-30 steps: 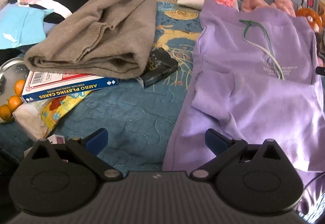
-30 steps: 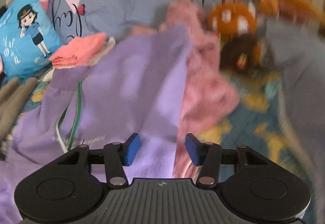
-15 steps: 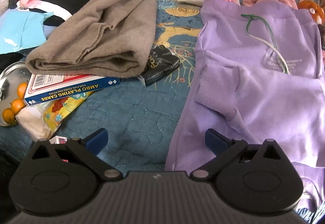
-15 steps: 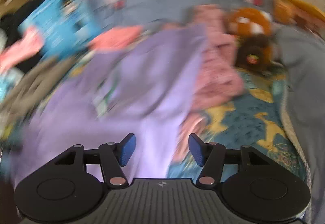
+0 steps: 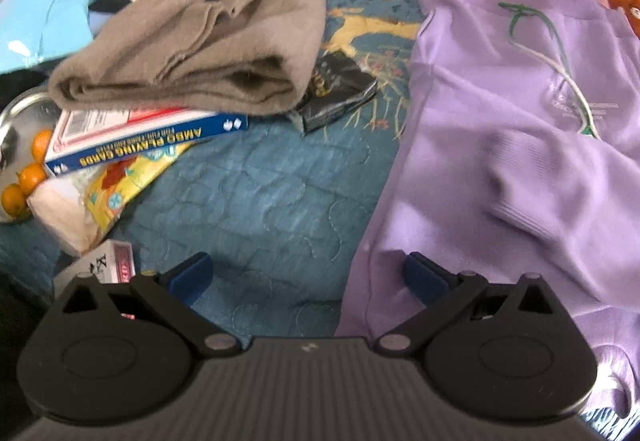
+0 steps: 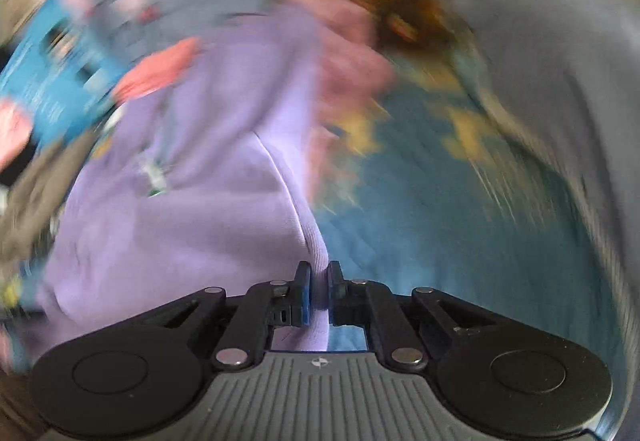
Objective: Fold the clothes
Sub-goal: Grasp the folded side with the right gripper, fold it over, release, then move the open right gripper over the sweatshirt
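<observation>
Right gripper [image 6: 318, 291] jaws closing, pinching the purple sweatshirt [image 6: 208, 201] edge on its right side. Left gripper [image 5: 306, 277] wide open, nothing held, over the blue quilt [image 5: 260, 201] at the sweatshirt's left edge.

Right hand-held gripper [image 6: 318, 291], jaws closing on purple garment [image 6: 208, 201] edge, above blurred blue quilt [image 6: 440, 201].

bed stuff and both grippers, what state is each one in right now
purple sweatshirt: spread flat, sleeve folded across
grey sweater: folded
playing cards box: shut, under the sweater
left gripper: open, holding nothing
right gripper: closing, fingers pinching the sweatshirt edge
</observation>
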A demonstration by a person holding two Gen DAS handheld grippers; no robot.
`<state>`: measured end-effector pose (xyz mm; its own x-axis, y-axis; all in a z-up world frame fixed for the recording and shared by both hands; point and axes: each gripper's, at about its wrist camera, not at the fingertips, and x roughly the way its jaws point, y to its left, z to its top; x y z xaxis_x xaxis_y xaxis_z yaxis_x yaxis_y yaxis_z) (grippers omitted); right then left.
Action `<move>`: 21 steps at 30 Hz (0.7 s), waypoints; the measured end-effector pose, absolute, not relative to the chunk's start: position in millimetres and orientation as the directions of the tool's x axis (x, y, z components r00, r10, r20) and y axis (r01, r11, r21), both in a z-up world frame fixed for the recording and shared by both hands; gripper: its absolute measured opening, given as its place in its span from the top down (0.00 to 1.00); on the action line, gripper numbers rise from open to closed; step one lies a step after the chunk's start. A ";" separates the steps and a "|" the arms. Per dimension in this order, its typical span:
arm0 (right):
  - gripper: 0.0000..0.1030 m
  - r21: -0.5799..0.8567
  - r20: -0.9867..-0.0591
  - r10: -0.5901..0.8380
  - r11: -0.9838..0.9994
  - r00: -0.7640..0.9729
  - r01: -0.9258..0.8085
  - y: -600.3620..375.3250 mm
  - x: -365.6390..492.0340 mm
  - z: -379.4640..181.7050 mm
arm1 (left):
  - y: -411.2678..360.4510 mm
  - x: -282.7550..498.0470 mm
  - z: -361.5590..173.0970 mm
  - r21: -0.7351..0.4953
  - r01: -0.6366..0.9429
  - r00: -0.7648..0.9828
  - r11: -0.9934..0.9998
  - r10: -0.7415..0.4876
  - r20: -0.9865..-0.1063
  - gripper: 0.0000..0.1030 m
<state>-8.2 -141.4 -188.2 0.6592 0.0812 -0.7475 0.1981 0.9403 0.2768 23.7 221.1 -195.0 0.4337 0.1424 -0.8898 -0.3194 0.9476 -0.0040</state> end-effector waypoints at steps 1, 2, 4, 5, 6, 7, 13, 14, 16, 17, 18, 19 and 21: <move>0.92 0.275 -0.752 0.078 0.940 0.655 0.203 -142.9 -11.2 -192.1 | 222.6 24.6 -196.4 -0.008 -0.324 0.427 0.946 0.139 -0.894 0.00; 0.92 0.272 -0.756 0.075 0.939 0.650 0.208 -144.3 -14.2 -196.1 | 222.6 25.1 -196.7 -0.008 -0.324 0.425 0.946 0.138 -0.894 0.00; 0.92 0.263 -0.760 0.065 0.940 0.646 0.216 -144.7 -17.8 -201.3 | 222.3 25.1 -196.6 -0.005 -0.323 0.425 0.947 0.140 -0.894 0.00; 0.92 0.254 -0.759 0.055 0.942 0.649 0.218 -142.7 -17.4 -201.6 | 222.2 24.3 -196.1 -0.003 -0.323 0.427 0.947 0.143 -0.893 0.00; 0.92 0.259 -0.758 0.054 0.939 0.650 0.225 -143.0 -16.8 -202.7 | 222.6 23.5 -196.0 -0.003 -0.324 0.427 0.946 0.143 -0.893 0.00; 0.91 0.273 -0.757 0.059 0.933 0.651 0.234 -145.1 -16.6 -204.4 | 223.1 22.7 -195.9 -0.005 -0.326 0.428 0.945 0.143 -0.892 0.00; 0.85 0.225 -0.689 -0.002 0.950 0.725 0.217 -143.0 -33.3 -178.5 | 227.0 20.2 -195.1 -0.022 -0.337 0.429 0.941 0.132 -0.894 0.00; 0.84 0.187 -0.659 -0.027 0.962 0.752 0.198 -137.5 -38.7 -168.4 | 226.9 20.0 -194.7 -0.021 -0.336 0.429 0.942 0.133 -0.893 0.00; 0.73 0.151 -0.635 0.049 0.987 0.771 0.062 -124.0 -46.1 -156.7 | 226.4 20.5 -195.0 -0.019 -0.336 0.428 0.942 0.135 -0.894 0.00; 0.70 0.133 -0.639 0.096 0.991 0.763 -0.014 -116.8 -48.7 -155.1 | 226.2 20.7 -194.7 -0.018 -0.336 0.428 0.942 0.135 -0.893 0.00; 0.68 0.097 -0.653 0.125 0.992 0.747 -0.081 -108.3 -51.8 -157.7 | 226.0 21.0 -194.5 -0.018 -0.336 0.428 0.942 0.136 -0.893 0.00; 0.68 0.056 -0.669 0.145 0.988 0.729 -0.145 -99.4 -55.3 -161.4 | 225.8 21.2 -194.2 -0.017 -0.336 0.428 0.942 0.137 -0.893 0.00; 0.67 -0.046 -0.707 0.119 0.976 0.697 -0.214 -85.3 -60.3 -175.8 | 226.1 21.3 -194.1 -0.015 -0.336 0.430 0.942 0.139 -0.892 0.00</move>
<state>-60.3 -85.3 -175.8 0.6968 0.1193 -0.7073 -0.2138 0.9758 -0.0460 21.3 226.1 -194.1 0.4295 0.1388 -0.8923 -0.3356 0.9419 -0.0151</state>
